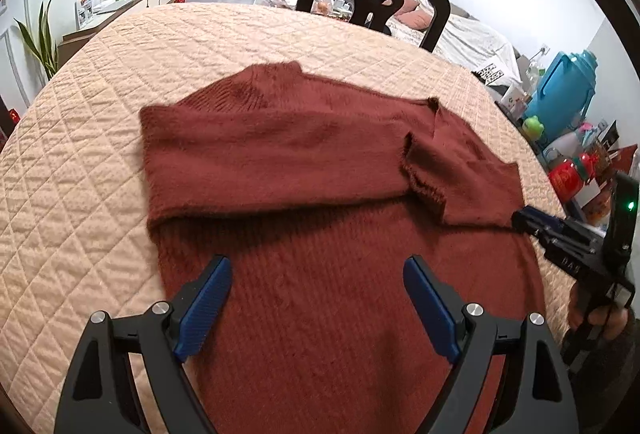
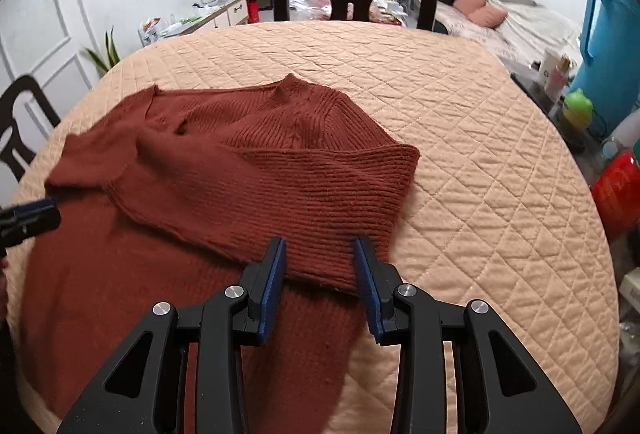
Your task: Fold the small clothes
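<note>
Both sleeves of my fuzzy rust-red knit sweater point(image 1: 304, 170) lie folded across it on the quilted peach table cover point(image 2: 480, 154); my left tongs point(image 1: 316, 298) hover spread, my right tongs point(image 2: 320, 266) gape around the fold edge, which could slip undone.

Left gripper point(image 1: 316, 276) jaws spread wide; right gripper point(image 2: 319, 258) jaws parted, narrower.

A rust-red knit sweater point(image 1: 320, 170) lies flat on the quilted peach table cover point(image 1: 100, 138), neck toward the far side; both ribbed sleeves are folded across the chest, one overlapping the other, the cuff of the upper one reaching the sweater's side edge
</note>
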The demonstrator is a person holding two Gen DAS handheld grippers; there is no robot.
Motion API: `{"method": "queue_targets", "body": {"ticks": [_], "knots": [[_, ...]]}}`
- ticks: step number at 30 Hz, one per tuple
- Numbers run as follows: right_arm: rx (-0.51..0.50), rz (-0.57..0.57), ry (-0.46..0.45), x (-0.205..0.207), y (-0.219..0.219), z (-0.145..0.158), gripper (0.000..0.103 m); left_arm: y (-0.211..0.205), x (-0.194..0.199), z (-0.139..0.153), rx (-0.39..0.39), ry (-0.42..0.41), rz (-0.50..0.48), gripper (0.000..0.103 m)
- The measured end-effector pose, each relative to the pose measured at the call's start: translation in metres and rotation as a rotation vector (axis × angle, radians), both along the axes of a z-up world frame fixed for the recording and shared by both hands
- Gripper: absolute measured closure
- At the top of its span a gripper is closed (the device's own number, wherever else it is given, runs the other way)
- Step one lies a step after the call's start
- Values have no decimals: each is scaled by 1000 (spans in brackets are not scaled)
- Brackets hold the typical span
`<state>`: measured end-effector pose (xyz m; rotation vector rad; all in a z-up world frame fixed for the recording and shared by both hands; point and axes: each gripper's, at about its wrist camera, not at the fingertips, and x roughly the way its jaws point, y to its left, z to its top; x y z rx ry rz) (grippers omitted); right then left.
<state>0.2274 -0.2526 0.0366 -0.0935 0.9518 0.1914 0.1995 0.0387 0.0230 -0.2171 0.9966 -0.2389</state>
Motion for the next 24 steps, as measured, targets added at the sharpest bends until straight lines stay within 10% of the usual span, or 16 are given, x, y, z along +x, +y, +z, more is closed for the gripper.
{"method": "queue_targets", "body": {"ticks": [24], "knots": [[33,4,-44,-87,-10,7,52,28,-96,-5,146,-6,-39,14]]}}
